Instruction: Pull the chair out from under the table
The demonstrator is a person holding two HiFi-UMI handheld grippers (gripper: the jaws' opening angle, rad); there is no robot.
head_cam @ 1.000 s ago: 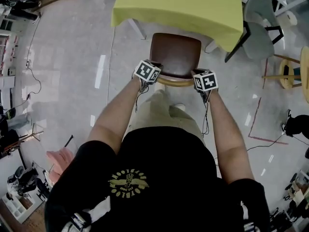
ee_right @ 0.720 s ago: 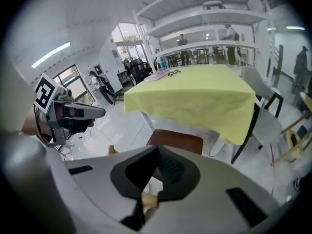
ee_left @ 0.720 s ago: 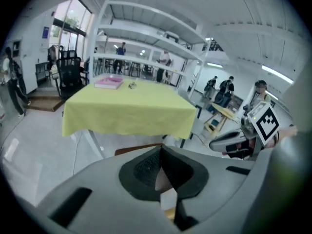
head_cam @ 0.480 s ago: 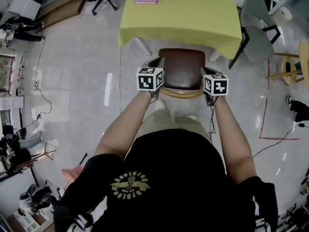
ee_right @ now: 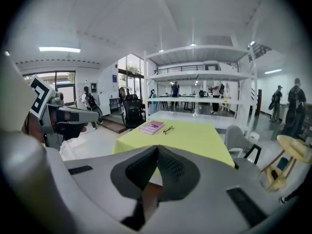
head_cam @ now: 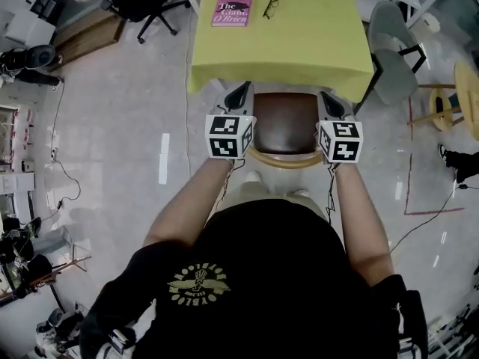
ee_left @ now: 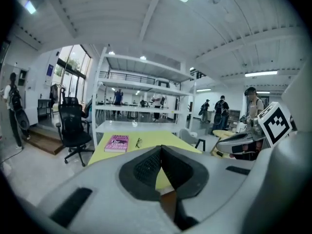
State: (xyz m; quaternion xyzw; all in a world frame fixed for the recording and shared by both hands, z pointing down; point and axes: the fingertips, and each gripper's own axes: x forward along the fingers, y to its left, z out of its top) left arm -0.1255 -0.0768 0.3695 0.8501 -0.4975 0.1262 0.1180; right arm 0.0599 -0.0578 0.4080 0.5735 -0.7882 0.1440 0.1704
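Standing behind the wooden chair (head_cam: 283, 122), the person holds one tong on either side of it, both lifted clear and aimed out across the yellow-green table (head_cam: 314, 47). The left gripper (head_cam: 239, 96) has its jaws pressed together with nothing between the pads; its own view looks past them to the tabletop. The right gripper (head_cam: 330, 103) is the same, pinched closed and empty. Neither one seems to touch the chair, so for now nothing is being hauled on.

The chair sits square to the table's near edge, its brown seat almost wholly in the open and only the front lip meeting the hang of the cloth. Its curved backrest (head_cam: 284, 159) faces the person's legs, close in front of them. To my eye that is far enough out to sit down on, which would explain why the tongs hang idle beside it.

A pink book (head_cam: 233, 7) and a pair of glasses (head_cam: 270, 7) lie at the far end of the table, well away from any tugging.
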